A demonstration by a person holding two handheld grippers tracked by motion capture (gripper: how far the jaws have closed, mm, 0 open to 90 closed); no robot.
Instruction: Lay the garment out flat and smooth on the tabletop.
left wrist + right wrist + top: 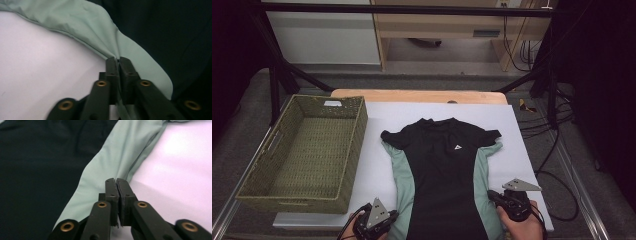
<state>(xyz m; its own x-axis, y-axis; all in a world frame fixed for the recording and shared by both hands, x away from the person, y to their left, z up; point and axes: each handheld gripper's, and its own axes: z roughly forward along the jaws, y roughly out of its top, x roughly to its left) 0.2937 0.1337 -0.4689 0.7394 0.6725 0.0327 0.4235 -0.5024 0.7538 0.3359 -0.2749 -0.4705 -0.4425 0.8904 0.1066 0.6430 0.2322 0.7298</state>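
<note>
Left tongs [117, 60], right tongs [115, 180] low, each pinching shirt [439, 165] side hem.

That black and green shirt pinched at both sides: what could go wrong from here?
1. Each pinch looks thin: the left gripper and right gripper clamp only the pale green side panels of the shirt, so the fabric might slip out when lifted.
2. The hem already hangs over the near edge of the white table cover, so a dropped shirt could slide off.
3. The wicker basket stands close on the left; a swinging sleeve might catch its rim.
</note>
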